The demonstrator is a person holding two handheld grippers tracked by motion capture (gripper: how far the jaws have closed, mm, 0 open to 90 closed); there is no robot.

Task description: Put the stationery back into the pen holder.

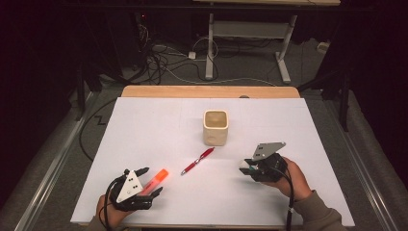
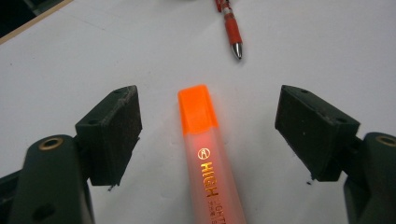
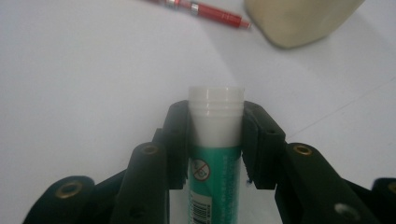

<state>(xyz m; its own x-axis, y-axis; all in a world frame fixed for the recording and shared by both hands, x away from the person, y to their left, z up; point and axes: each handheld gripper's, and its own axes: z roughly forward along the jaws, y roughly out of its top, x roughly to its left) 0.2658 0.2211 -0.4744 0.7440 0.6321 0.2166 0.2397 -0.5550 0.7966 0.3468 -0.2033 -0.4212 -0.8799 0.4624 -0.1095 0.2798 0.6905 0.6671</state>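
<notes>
From above, the right gripper (image 1: 246, 167) is gripping a glue stick (image 1: 244, 164) at five o'clock of the beige cup (image 1: 215, 127). The left gripper (image 2: 205, 133) is straddling the orange highlighter (image 2: 205, 154), fingers wide. In the right gripper view, fingers (image 3: 180, 140) are clamping the glue stick (image 3: 215, 140); keeping it upright should help cup entry.

Red pen (image 1: 197, 160) near cream cup (image 1: 215, 127)

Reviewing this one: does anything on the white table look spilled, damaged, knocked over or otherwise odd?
Nothing stands out. The cream square cup stands upright, the red pen lies flat and apart from it, the orange highlighter lies between the open left gripper jaws untouched, and the right gripper is closed on a green-and-white glue stick.
</notes>
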